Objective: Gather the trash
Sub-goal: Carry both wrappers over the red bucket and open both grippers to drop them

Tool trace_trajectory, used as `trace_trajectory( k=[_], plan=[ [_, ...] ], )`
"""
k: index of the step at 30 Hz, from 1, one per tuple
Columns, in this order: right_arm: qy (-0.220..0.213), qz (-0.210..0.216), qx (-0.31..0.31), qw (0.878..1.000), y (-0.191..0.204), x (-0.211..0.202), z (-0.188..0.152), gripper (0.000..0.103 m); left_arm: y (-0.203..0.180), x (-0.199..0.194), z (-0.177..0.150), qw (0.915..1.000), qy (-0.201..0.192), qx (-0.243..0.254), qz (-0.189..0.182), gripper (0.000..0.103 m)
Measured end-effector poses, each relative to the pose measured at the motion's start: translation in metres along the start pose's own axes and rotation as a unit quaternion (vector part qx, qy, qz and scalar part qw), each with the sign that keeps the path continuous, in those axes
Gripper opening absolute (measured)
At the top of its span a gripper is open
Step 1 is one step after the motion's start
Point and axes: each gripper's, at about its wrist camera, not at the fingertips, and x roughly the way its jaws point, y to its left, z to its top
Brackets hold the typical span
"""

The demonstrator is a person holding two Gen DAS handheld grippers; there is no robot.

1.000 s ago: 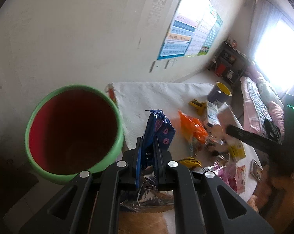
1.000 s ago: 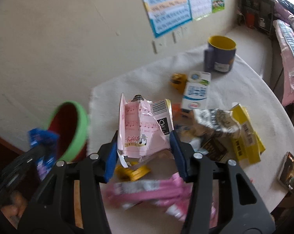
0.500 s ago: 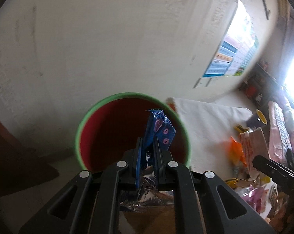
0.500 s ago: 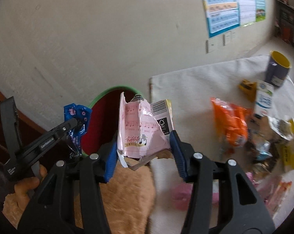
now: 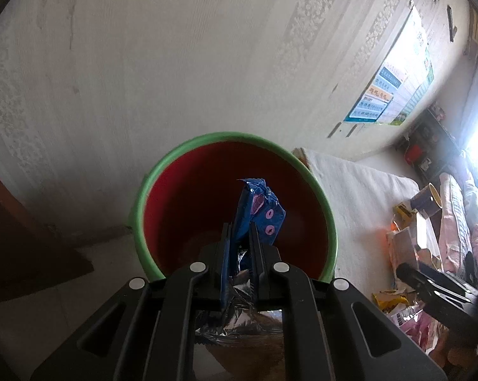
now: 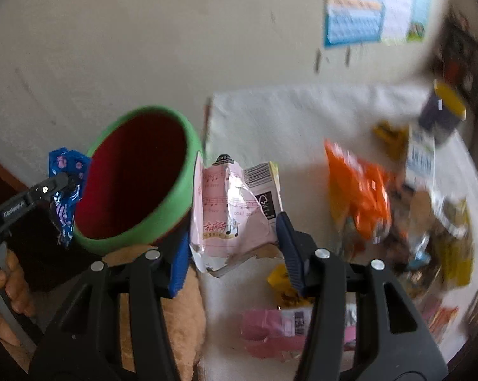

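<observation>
Blue wrapper and pink carton clamped in jaws.

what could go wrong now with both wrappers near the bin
The blue wrapper is light and pinched deep in the left gripper; it may cling instead of dropping into the green bin. The pink carton in the right gripper sits outside the rim, so letting go now would probably miss.
</observation>
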Motion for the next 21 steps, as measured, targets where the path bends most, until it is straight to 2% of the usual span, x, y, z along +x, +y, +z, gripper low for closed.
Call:
trace_trajectory(
  k=[4,12,13,14,15,16,21],
  plan=[
    [-0.008,0.037,0.016,0.999,0.003,-0.005,0.002,0.050,0.000,0.008,-0.002,1.0000,0.008,-0.002,0.001,0.008],
    [-0.014,0.138,-0.014,0.990,0.065,-0.001,0.035,0.052,0.009,0.013,-0.003,0.9997,0.011,-0.015,0.015,0.012],
    [-0.015,0.149,-0.019,0.989,0.074,0.001,0.038,0.056,0.011,0.012,-0.003,0.9997,0.010,-0.017,0.016,0.021],
    [-0.016,0.154,-0.023,0.988,0.081,0.004,0.040,0.066,0.012,0.011,-0.003,0.9997,0.008,-0.019,0.017,0.028],
    [-0.020,0.155,-0.025,0.987,0.087,0.006,0.043,0.067,0.014,0.010,-0.003,0.9996,0.005,-0.021,0.019,0.041],
    [-0.022,0.157,-0.026,0.987,0.087,0.005,0.044,0.068,0.015,0.009,-0.003,0.9995,0.001,-0.023,0.021,0.046],
    [-0.018,0.164,-0.015,0.986,0.085,0.003,0.043,0.068,0.020,0.007,-0.003,0.9992,0.000,-0.025,0.030,0.047]
  ],
)
